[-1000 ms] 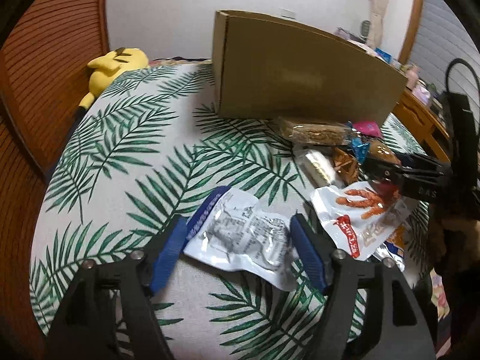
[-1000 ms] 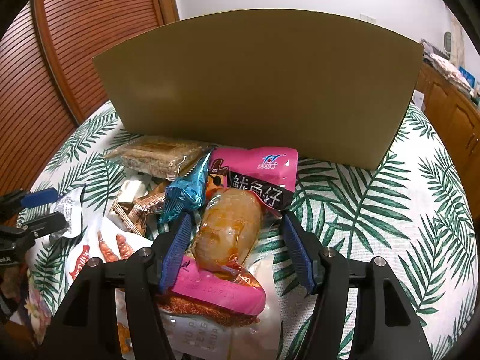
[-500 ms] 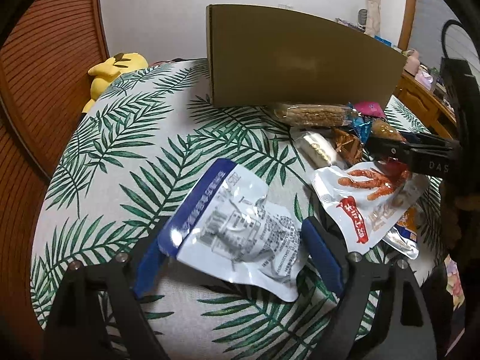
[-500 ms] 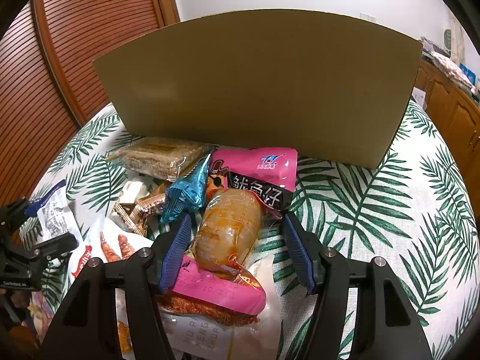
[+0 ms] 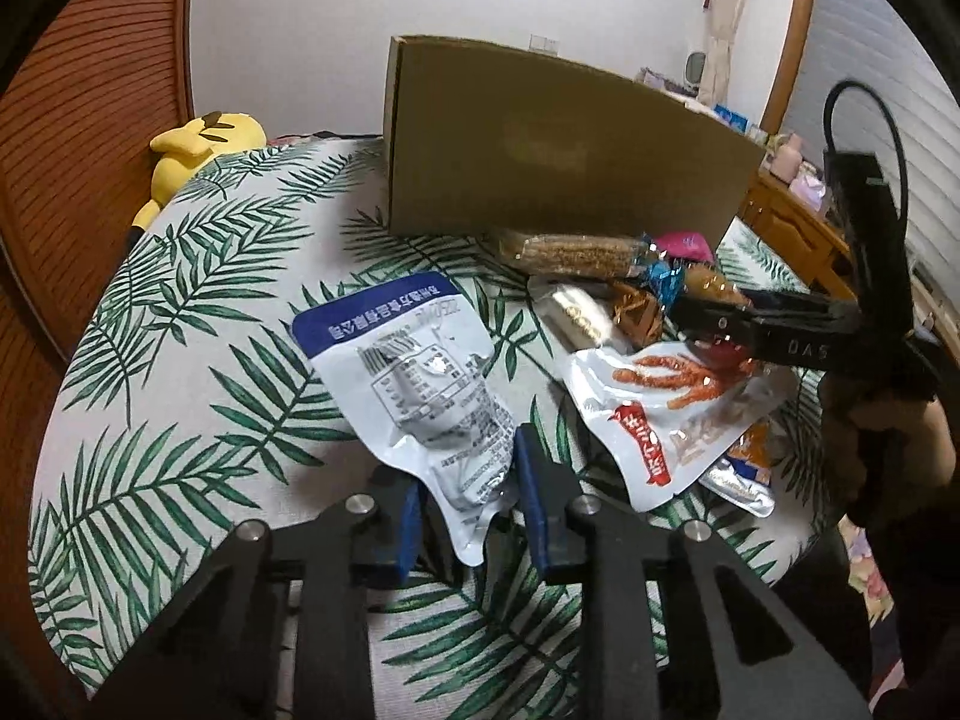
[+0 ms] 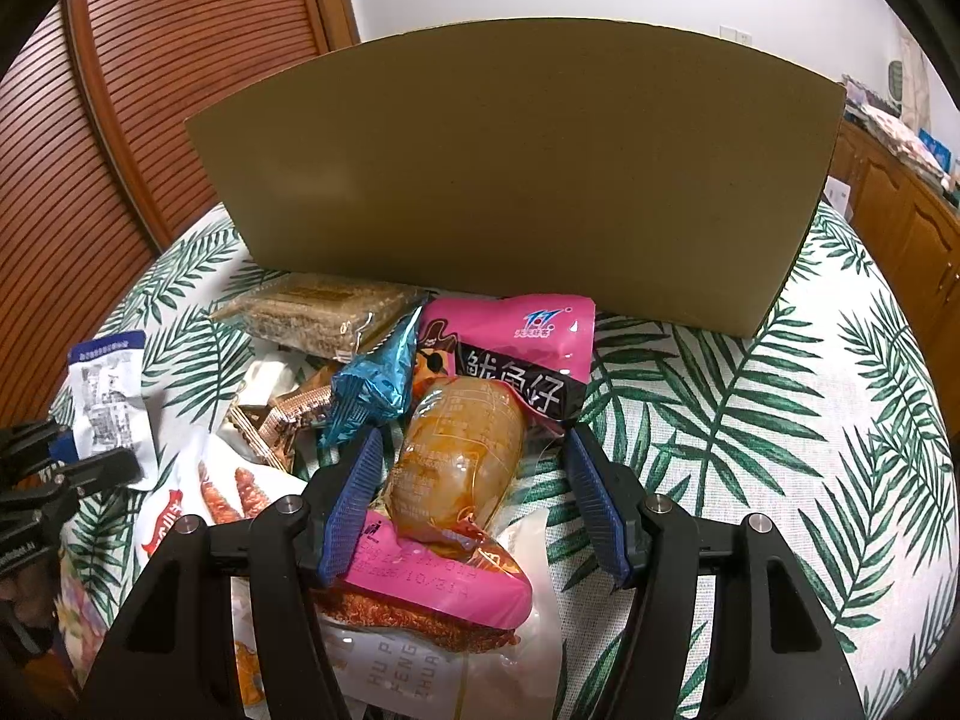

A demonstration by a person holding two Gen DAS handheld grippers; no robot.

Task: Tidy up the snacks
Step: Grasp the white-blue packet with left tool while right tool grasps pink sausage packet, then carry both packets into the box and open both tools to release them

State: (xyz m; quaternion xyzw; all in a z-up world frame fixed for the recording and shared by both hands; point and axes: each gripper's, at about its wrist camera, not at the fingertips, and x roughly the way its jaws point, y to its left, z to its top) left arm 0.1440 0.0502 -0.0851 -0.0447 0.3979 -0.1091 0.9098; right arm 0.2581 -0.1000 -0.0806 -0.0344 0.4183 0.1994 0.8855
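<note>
Now the white-and-blue packet (image 5: 414,384) sits pinched at its lower end in the left claw (image 5: 465,504), whose jaws have just been closing, top leaning over the leaf-print bench (image 5: 198,312). Light, floppy, slick film; the sealed edge looks safest. Right claw (image 6: 474,504) gapes around an orange pouch (image 6: 456,462), apparently untouched, before the cardboard box (image 6: 516,180).

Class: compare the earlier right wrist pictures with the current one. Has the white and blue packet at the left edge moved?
Yes. The white and blue packet has risen toward the cardboard box, gripped in the left gripper.
</note>
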